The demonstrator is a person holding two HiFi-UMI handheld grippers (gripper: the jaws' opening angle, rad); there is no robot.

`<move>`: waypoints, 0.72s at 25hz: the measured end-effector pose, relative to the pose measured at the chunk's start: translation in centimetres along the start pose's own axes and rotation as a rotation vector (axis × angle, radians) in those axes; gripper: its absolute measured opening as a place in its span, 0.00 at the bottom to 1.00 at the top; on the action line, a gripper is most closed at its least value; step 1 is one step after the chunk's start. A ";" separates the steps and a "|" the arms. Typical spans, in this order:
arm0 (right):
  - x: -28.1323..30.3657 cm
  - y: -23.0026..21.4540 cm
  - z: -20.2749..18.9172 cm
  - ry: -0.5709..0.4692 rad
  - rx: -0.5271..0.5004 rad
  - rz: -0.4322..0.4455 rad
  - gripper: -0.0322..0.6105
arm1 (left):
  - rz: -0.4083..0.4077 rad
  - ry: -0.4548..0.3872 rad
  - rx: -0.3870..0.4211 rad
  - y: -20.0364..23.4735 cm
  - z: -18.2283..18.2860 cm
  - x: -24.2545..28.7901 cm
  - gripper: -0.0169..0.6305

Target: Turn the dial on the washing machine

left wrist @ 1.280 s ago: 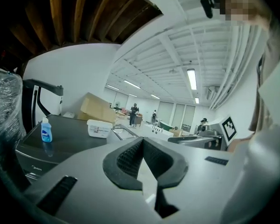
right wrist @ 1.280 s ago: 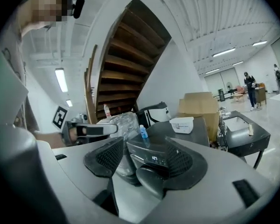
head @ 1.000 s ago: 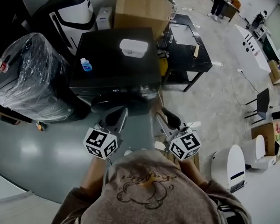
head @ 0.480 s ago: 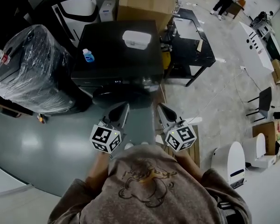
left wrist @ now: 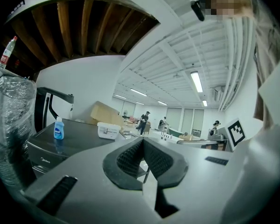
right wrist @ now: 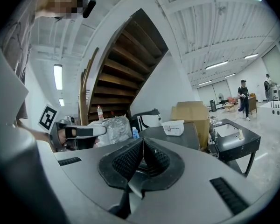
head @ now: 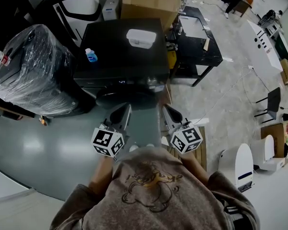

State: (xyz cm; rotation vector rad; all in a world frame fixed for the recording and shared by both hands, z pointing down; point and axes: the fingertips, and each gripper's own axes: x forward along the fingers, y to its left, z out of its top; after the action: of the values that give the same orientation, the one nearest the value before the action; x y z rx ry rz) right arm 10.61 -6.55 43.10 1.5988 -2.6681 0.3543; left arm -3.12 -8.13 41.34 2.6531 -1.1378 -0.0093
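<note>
Washer: black, straight ahead of you, top face up, front panel turned toward you. Dial: somewhere on that panel, too small to single out in any view. On the washer's top: one blue bottle near the left edge and one white tub toward the back. Behind it: a carton. At its left: a plastic-wrapped appliance. At its right: a black table. Your left gripper: jaws pressed together, nothing between them, held level just short of the washer's front, touching nothing. Your right gripper: jaws likewise together and empty, beside the left one, clear of the washer.
</note>
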 end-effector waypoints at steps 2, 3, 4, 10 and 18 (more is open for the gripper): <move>0.0 -0.1 0.0 0.001 -0.004 -0.004 0.06 | 0.004 0.001 0.000 0.1 0.0 0.1 0.01; 0.0 -0.2 -0.1 0.002 -0.006 -0.006 0.06 | 0.005 0.002 0.000 0.1 0.0 0.1 0.01; 0.0 -0.3 -0.1 0.003 -0.005 -0.009 0.06 | 0.006 0.003 0.001 0.1 0.0 0.1 0.01; -0.2 -1.0 -0.3 0.008 0.000 -0.027 0.06 | 0.018 0.008 -0.002 0.3 -0.3 0.0 0.01; 0.2 -1.2 -0.2 0.010 0.003 -0.031 0.06 | 0.021 0.009 -0.008 0.4 -0.4 -0.3 0.01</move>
State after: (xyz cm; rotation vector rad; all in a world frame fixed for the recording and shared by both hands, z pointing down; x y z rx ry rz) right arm 11.58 -7.21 43.49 1.6326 -2.6338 0.3648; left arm -3.59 -8.11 41.76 2.6311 -1.1604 0.0013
